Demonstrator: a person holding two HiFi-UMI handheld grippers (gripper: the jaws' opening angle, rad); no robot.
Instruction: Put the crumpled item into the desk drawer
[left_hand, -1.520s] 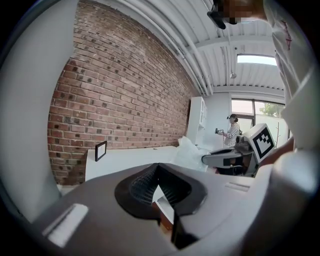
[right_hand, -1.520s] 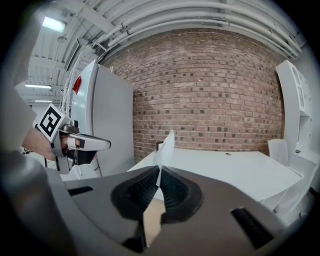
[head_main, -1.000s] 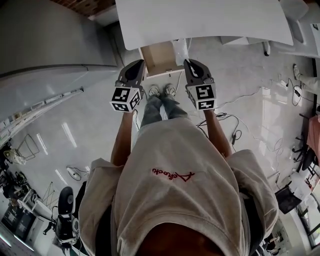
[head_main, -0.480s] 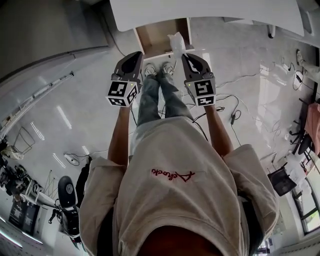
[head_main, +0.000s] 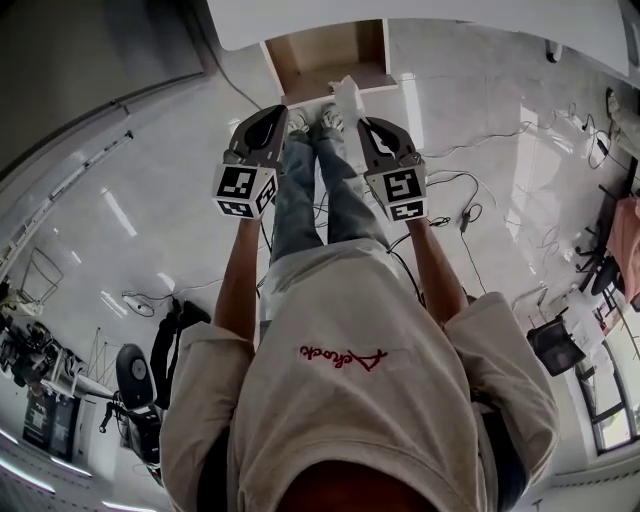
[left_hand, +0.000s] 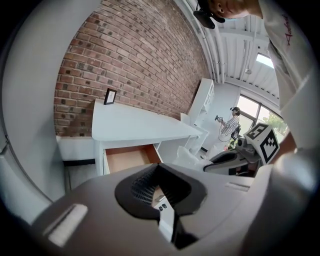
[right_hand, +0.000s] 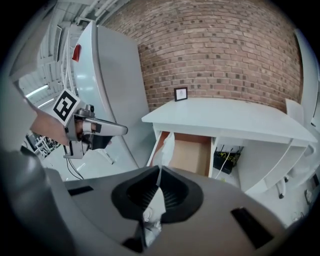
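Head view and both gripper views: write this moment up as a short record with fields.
right tongs: shut on the crumpled item, which is white and sticks out past the tips
left tongs: shut, nothing between them
drawer: pulled open, inside bare where it shows
desk: white, against the brick wall
item and drawer: item held up by the drawer's front edge, not yet inside
task stage: item gripped, not released
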